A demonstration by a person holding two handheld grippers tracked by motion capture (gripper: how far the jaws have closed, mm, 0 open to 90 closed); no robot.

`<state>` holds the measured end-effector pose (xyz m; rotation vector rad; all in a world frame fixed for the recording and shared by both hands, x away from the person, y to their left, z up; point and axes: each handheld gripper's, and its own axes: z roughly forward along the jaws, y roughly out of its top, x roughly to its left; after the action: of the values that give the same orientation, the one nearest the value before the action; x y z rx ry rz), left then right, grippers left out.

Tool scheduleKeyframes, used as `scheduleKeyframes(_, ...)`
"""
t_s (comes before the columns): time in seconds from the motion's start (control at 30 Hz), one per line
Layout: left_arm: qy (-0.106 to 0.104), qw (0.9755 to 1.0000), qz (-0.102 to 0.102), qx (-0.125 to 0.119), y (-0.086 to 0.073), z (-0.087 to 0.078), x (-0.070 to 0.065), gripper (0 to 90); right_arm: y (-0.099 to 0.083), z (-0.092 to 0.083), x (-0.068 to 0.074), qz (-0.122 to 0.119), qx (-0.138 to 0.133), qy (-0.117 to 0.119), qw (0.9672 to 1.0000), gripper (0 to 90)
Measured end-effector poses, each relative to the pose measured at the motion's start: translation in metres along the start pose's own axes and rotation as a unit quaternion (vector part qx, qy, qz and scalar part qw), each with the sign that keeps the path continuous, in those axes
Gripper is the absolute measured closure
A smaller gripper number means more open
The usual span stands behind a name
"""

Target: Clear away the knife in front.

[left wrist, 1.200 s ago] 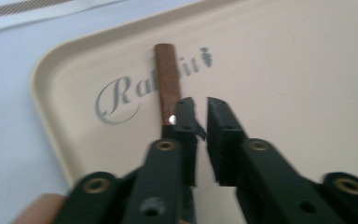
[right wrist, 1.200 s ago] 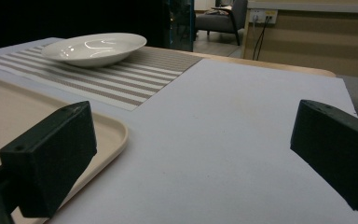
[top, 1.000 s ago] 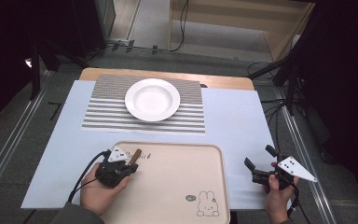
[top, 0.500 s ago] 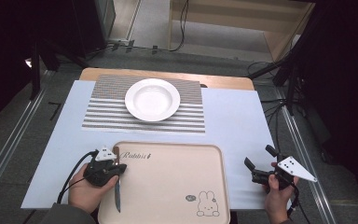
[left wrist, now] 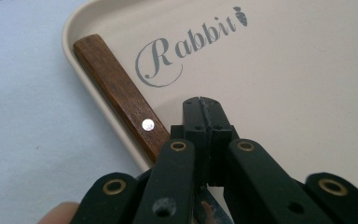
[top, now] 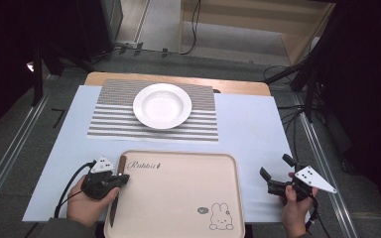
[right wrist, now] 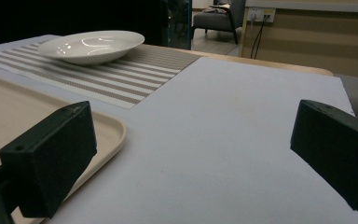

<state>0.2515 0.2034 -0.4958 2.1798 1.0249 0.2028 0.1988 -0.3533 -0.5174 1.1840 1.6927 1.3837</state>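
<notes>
Black jaws of the left gripper (left wrist: pixel 204 116) are pressed together, tips meeting over the beige plastic tray (left wrist: pixel 307 84). Whether they pinch the wooden-handled knife (left wrist: pixel 121 98) I cannot tell: in the left gripper view its brown handle with a silver rivet runs under the linkage just beside the closed tips, and a bit of blade shows below the jaws. That handle lies along the tray's left rim, its butt near the tray's far left corner, next to the grey "Rabbit" lettering. In the high view the left gripper (top: pixel 121 179) sits at the tray's left edge near the desk's near left corner, held in the person's hand, with the knife (top: pixel 117 191) stretched along that edge, handle far, blade toward the near edge.

The right gripper (top: pixel 274 176) rests well apart, beside the desk's right edge near its near right corner; its jaws stand spread wide with nothing between them, over the pale blue desk cover (top: pixel 248 129). In the right gripper view the tray's near right corner (right wrist: pixel 107 128) lies just beside the left jaw.

Farther off, a white round ceramic plate (top: pixel 162 105) sits on a grey-and-white striped placemat (top: pixel 109 121) toward the desk's far edge, clear of both grippers.
</notes>
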Motion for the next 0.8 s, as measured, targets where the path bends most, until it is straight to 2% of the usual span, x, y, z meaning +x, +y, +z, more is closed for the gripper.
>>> scheduleKeyframes(0.07,0.004,0.9999,0.005,-0.009,-0.001,-0.001,0.0,90.0,0.0,0.0,0.0,-0.001,0.0,-0.001,1.0,0.0)
scheduleKeyframes(0.1,-0.002,0.9996,0.006,-0.028,-0.003,-0.003,0.001,84.6,0.0,0.0,0.0,-0.002,0.001,-0.001,1.0,0.0)
scheduleKeyframes(0.13,-0.002,0.9996,0.006,-0.028,-0.003,-0.003,0.001,81.1,0.0,0.0,0.0,-0.002,0.001,-0.001,1.0,0.0)
scheduleKeyframes(0.17,-0.009,0.9992,-0.003,-0.038,-0.003,-0.005,0.002,75.4,0.0,0.0,0.0,-0.002,0.001,-0.002,1.0,0.0)
scheduleKeyframes(0.2,-0.016,0.9981,-0.007,-0.059,-0.003,-0.009,0.004,72.4,0.0,0.0,0.0,-0.001,0.001,-0.001,1.0,0.0)
scheduleKeyframes(0.23,-0.016,0.9981,-0.007,-0.059,-0.003,-0.009,0.004,68.9,0.0,0.0,0.0,-0.001,0.001,-0.001,1.0,0.0)
scheduleKeyframes(0.27,-0.008,0.9965,-0.006,-0.082,-0.003,-0.014,0.006,64.4,0.0,0.001,0.0,-0.002,0.001,-0.002,1.0,0.0)
scheduleKeyframes(0.33,-0.005,0.9958,-0.007,-0.091,-0.004,-0.016,0.007,56.5,0.0,0.001,0.0,-0.002,0.001,-0.002,1.0,0.0)
scheduleKeyframes(0.37,0.006,0.994,-0.008,-0.109,-0.005,-0.021,0.008,52.6,0.0,0.001,0.0,-0.002,0.001,-0.002,1.0,0.0)
scheduleKeyframes(0.4,0.006,0.994,-0.008,-0.109,-0.005,-0.021,0.008,49.9,0.0,0.001,0.0,-0.002,0.001,-0.002,1.0,0.0)
scheduleKeyframes(0.43,0.007,0.9928,-0.008,-0.119,-0.005,-0.023,0.01,49.9,0.0,0.001,0.0,-0.002,0.001,-0.003,1.0,0.0)
scheduleKeyframes(0.5,0.015,0.99,-0.01,-0.14,-0.006,-0.029,0.013,39.9,0.0,0.001,0.0,-0.001,0.001,-0.003,1.0,0.0)
scheduleKeyframes(0.53,0.015,0.99,-0.01,-0.14,-0.006,-0.029,0.013,36.6,0.0,0.001,0.0,-0.001,0.001,-0.003,1.0,0.0)
scheduleKeyframes(0.57,0.018,0.9884,-0.011,-0.15,-0.007,-0.032,0.016,32.1,0.0,0.001,0.0,-0.002,0.002,-0.003,1.0,0.0)
scheduleKeyframes(0.6,0.018,0.9884,-0.011,-0.15,-0.007,-0.032,0.016,29.8,0.0,0.001,0.0,-0.002,0.002,-0.003,1.0,0.0)
scheduleKeyframes(0.67,0.021,0.9864,-0.013,-0.162,-0.008,-0.036,0.018,28.3,0.0,0.001,0.0,-0.002,0.002,-0.003,1.0,0.0)
scheduleKeyframes(0.7,0.028,0.9847,-0.016,-0.171,-0.009,-0.039,0.02,22.9,0.0,0.001,0.0,-0.002,0.002,-0.003,1.0,0.0)
scheduleKeyframes(0.8,0.026,0.9838,-0.018,-0.176,-0.009,-0.041,0.023,21.6,0.0,0.001,0.0,-0.001,0.002,-0.003,1.0,0.0)
